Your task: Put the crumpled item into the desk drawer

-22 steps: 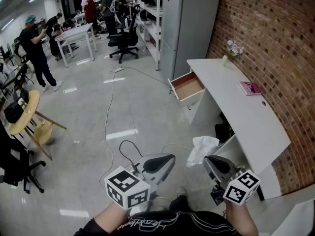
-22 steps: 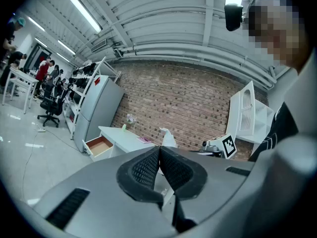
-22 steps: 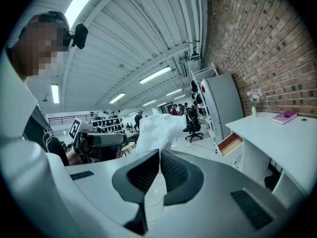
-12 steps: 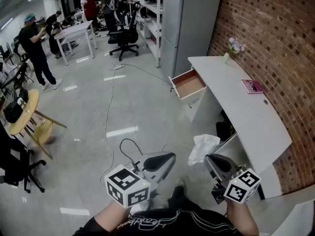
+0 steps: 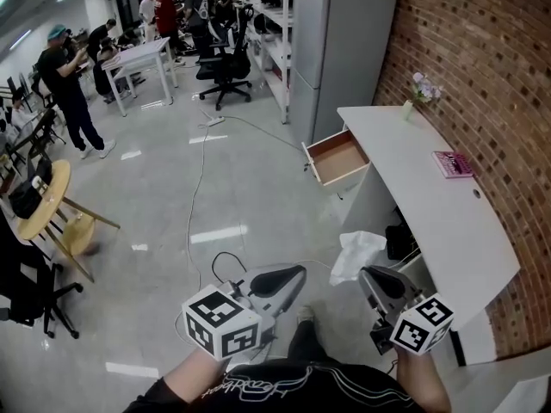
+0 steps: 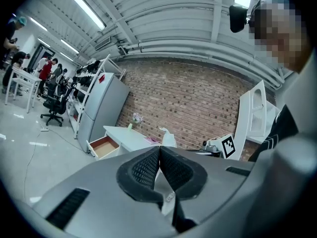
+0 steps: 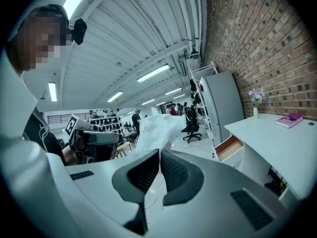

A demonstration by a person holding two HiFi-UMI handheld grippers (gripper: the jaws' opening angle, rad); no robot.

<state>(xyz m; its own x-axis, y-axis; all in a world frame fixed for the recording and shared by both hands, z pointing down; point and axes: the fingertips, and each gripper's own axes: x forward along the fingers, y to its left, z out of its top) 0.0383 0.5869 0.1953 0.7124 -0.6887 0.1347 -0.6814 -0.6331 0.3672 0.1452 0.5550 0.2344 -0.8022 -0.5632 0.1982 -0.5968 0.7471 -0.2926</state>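
Note:
A crumpled white sheet (image 5: 354, 255) hangs from the tip of my right gripper (image 5: 368, 275), whose jaws are shut on it; in the right gripper view the crumpled sheet (image 7: 159, 128) rises just above the closed pads. My left gripper (image 5: 293, 276) is shut with nothing in it, to the left of the sheet. The white desk (image 5: 448, 222) stands along the brick wall at the right, and its drawer (image 5: 337, 157) is pulled out at the far end, showing a bare brown bottom. The drawer (image 7: 229, 147) also shows in the right gripper view, well ahead of the jaws.
A pink book (image 5: 454, 163) and a small vase of flowers (image 5: 420, 91) sit on the desk. A grey cabinet (image 5: 344, 54) stands beyond the drawer. A cable (image 5: 196, 188) runs over the floor. A round wooden table (image 5: 39, 198), office chairs (image 5: 225, 70) and several people (image 5: 71, 89) are at the left and back.
The view has moved forward a little toward the desk; the drawer and desk sit slightly lower and to the right. Both grippers hold the same pose, the sheet still in the right one.

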